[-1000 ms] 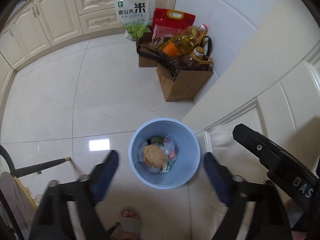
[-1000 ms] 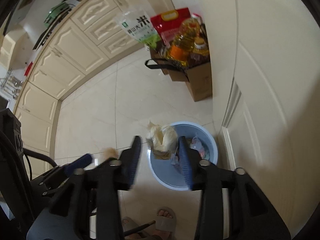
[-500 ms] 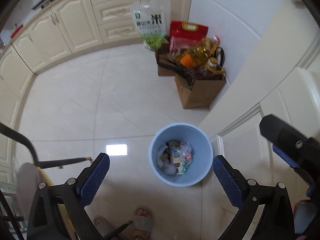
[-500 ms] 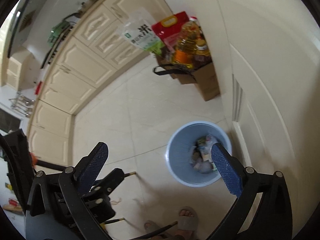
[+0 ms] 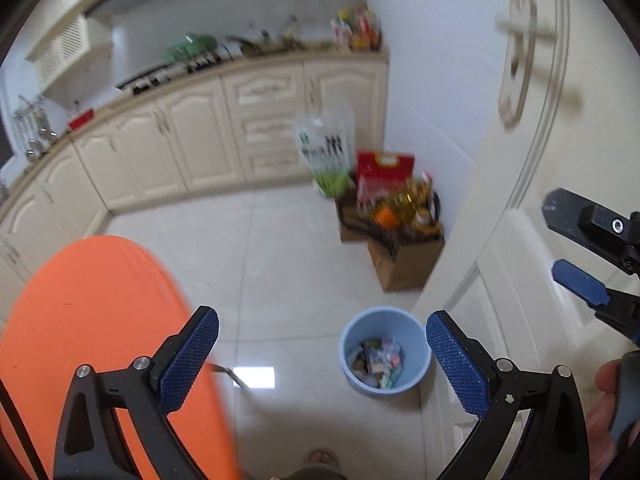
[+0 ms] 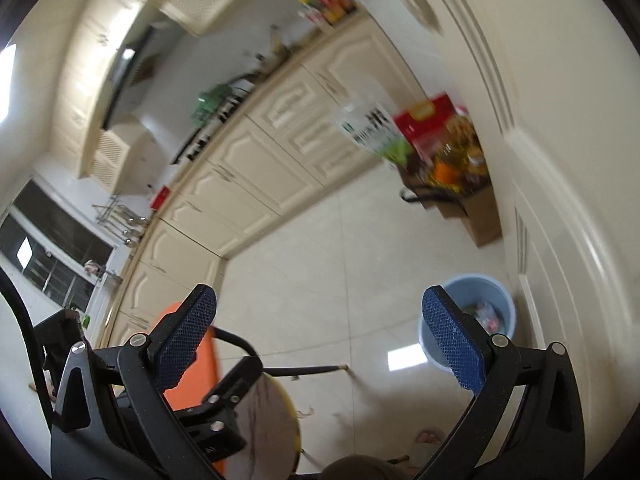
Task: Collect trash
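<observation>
A light blue trash bin [image 5: 385,350] stands on the tiled floor by a cream door, with mixed wrappers and scraps [image 5: 377,362] inside. In the right wrist view the same bin [image 6: 476,314] sits low at the right, partly behind a finger. My left gripper [image 5: 322,360] is open, high above the floor, with nothing between its blue pads. My right gripper [image 6: 320,338] is open and empty too. Part of the right gripper [image 5: 588,248] shows at the right edge of the left wrist view.
An orange round tabletop [image 5: 100,336] fills the lower left. A round stool [image 6: 268,424] with black legs stands below the right gripper. Cardboard boxes with oil bottles and rice bags [image 5: 396,232] sit in the corner. Cream cabinets [image 5: 200,140] line the far wall.
The right gripper let go of a crumpled wrapper over the bin and opened wide; the left opened fully. Both rose and tilted up, so the bin looks smaller and the counter came into view.
</observation>
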{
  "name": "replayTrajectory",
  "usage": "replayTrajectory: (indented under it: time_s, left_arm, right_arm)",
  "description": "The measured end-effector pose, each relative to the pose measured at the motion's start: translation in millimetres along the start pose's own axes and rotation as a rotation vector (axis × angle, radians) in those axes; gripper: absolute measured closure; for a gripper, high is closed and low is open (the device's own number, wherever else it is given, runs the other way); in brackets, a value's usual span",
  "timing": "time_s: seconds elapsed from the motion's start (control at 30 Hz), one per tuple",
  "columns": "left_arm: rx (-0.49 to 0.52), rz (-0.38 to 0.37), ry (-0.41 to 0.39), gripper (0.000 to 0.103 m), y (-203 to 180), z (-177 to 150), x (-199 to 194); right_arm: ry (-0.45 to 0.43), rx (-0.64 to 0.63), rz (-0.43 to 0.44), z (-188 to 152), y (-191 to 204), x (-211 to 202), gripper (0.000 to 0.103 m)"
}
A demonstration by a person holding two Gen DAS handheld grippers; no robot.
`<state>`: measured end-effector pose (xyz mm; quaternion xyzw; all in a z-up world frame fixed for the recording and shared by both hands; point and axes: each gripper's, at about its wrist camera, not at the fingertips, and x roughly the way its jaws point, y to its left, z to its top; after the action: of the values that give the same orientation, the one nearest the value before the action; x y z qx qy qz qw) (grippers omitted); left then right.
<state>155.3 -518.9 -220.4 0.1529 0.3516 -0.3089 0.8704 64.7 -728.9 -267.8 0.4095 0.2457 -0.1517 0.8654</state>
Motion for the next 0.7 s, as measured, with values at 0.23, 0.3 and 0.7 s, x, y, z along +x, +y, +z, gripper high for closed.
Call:
replayTrajectory:
  time_s: [0.23, 0.3, 0.7]
  left_arm:
    - [-0.095, 0.060, -0.167, 0.001, 65.2, -62.1, -122.4]
    - [-0.116, 0.093, -0.219, 0.001, 82.1, -85.1, -158.9]
    - [-0.276, 0.290, -0.397, 0.001, 102.7, -250.3, -315.4]
  right_arm:
    - [-0.074, -0.139, 0.022, -31.9, 91.8, -61.9, 0.000]
    - [-0.089, -0.188, 0.023, -45.9, 122.3, -75.0, 0.000]
    - [-0.118, -0.474, 0.039, -165.0, 276.4, -118.2, 0.000]
